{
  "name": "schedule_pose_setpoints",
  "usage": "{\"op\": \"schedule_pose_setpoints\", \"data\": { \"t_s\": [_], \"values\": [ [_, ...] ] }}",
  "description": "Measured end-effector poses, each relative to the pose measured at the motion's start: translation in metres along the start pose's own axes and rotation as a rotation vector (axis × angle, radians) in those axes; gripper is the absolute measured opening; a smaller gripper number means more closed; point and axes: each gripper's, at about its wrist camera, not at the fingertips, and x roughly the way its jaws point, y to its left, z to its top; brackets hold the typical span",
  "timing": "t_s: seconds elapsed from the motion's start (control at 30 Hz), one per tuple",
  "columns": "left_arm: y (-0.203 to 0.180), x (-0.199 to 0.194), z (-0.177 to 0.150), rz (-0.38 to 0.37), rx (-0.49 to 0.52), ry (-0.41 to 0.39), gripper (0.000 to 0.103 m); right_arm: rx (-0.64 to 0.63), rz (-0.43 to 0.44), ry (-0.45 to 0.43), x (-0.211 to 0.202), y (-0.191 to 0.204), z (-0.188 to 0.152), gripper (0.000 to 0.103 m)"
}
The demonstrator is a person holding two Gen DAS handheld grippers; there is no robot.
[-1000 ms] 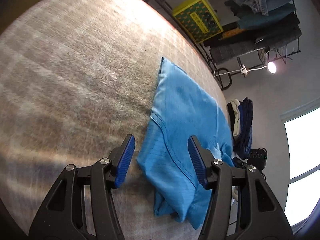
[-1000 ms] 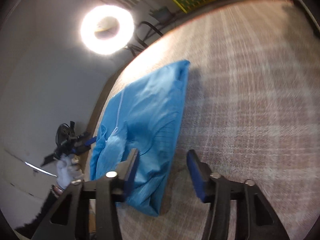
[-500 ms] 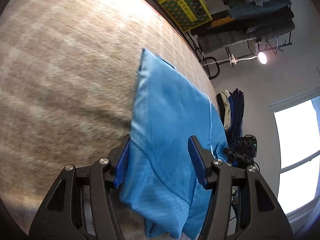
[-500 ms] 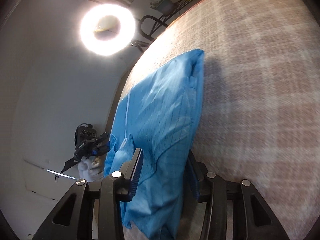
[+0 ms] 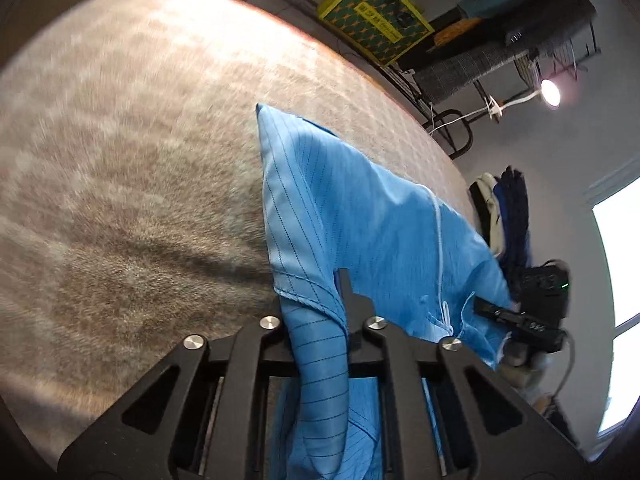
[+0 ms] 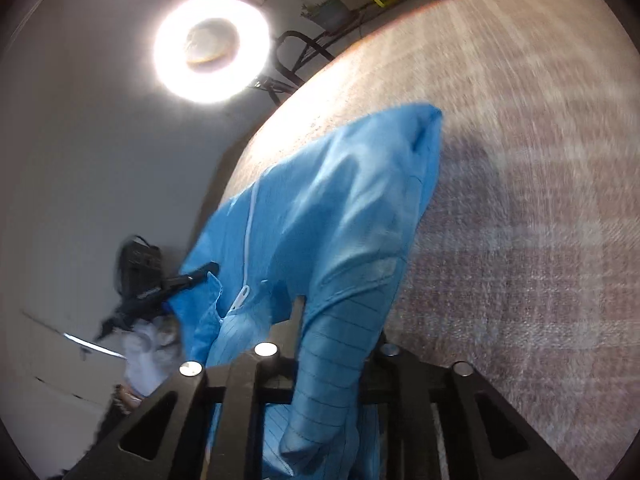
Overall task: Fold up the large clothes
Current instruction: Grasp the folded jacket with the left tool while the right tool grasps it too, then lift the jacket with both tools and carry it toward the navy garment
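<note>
Fabric like this, a thin, light blue garment [image 5: 372, 216] with fine pinstripes and a white zipper [image 6: 243, 298], looks soft and a little slick to us, so we judge it will sag, slide and lose its crease unless we hold it at firm places: hems, seams and corners rather than mid-panel. It lies partly folded on the plaid-covered surface [image 5: 120, 184], near end lifted, far corner resting down. Our left gripper [image 5: 338, 300] has just been closing its jaws and now pinches a bunched near edge of the cloth; our right gripper [image 6: 340, 344] has likewise just been closing and clamps another gathered edge, the fabric draping over its frame. Both holds sit near the hem, which suits carrying the near end over the far one. Around the surface stand a ring light [image 6: 211, 49], a yellow-rimmed patterned box [image 5: 374, 16], a clothes rack [image 5: 516, 28] with a small lamp [image 5: 550, 92], and dark clothes [image 5: 512, 216] by the wall, all well apart. Nothing on the surface blocks the fold; only the loose drape under our grippers could snag.
</note>
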Motion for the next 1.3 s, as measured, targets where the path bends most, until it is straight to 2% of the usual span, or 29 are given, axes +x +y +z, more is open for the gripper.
{"op": "schedule_pose_setpoints", "data": {
  "t_s": [0.17,0.4,0.6,0.77,0.93,1.3],
  "values": [
    [-0.028,-0.019,-0.006,0.039,0.06,-0.041,0.004,-0.107,-0.08,-0.023,-0.016,0.039,-0.007,0.005],
    [-0.061,-0.05,-0.024,0.033,0.114,-0.082,0.004,-0.221,-0.157,-0.063,-0.044,0.091,-0.028,0.003],
    [-0.098,-0.068,-0.036,0.014,0.163,-0.095,0.003,-0.279,-0.206,-0.096,-0.084,0.116,-0.038,0.003],
    [-0.144,-0.071,-0.04,-0.032,0.22,-0.093,0.003,-0.297,-0.246,-0.137,-0.127,0.116,-0.046,0.003],
    [-0.192,-0.058,-0.042,-0.088,0.27,-0.078,0.003,-0.281,-0.298,-0.177,-0.173,0.104,-0.053,0.003],
    [-0.322,0.02,-0.043,-0.198,0.38,-0.023,0.002,-0.257,-0.464,-0.258,-0.289,0.055,-0.049,0.003]
  ]
}}
